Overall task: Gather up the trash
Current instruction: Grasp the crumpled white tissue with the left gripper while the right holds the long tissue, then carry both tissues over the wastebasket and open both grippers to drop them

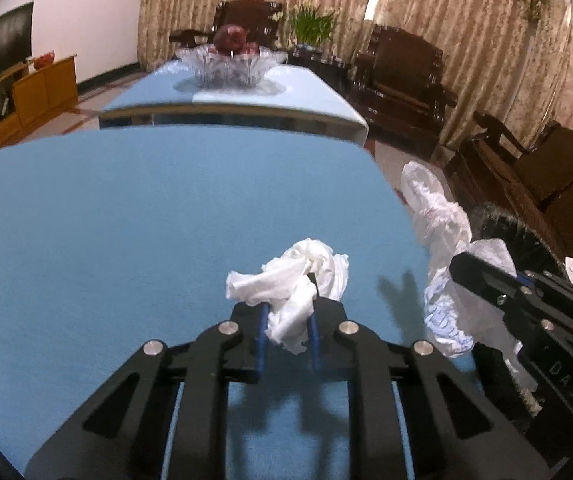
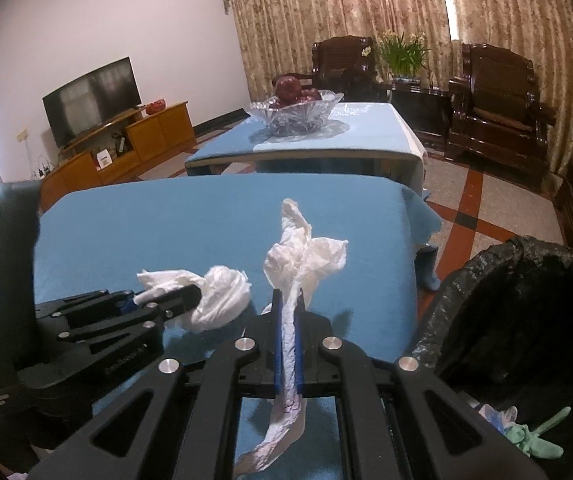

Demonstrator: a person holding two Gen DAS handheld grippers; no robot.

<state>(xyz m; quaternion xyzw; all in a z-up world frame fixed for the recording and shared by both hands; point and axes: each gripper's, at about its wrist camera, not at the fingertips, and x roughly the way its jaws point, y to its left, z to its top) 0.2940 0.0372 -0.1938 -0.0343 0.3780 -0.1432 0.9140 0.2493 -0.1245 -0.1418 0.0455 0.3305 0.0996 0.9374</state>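
Pinching a tissue [image 1: 302, 280] off the surface [image 1: 126, 240], the left claw [image 1: 286, 320] clears it. At three o'clock, the right claw [image 2: 288, 320] clamps crumpled paper [image 2: 306, 256] beside the bin [image 2: 526, 300], likely for dropping.

Both grippers clamped, angled downward, side by side

The left black two-finger gripper with blue pads [image 1: 286, 312] points forward and down, its jaws closed on a crumpled white tissue wad [image 1: 298, 280] that bulges out past the fingertips. The right black two-finger gripper with blue pads [image 2: 287, 304] tilts down likewise, jaws pinched nearly together on a long crumpled white paper strip [image 2: 302, 256] standing up above the tips and trailing below. The two grippers sit near each other.
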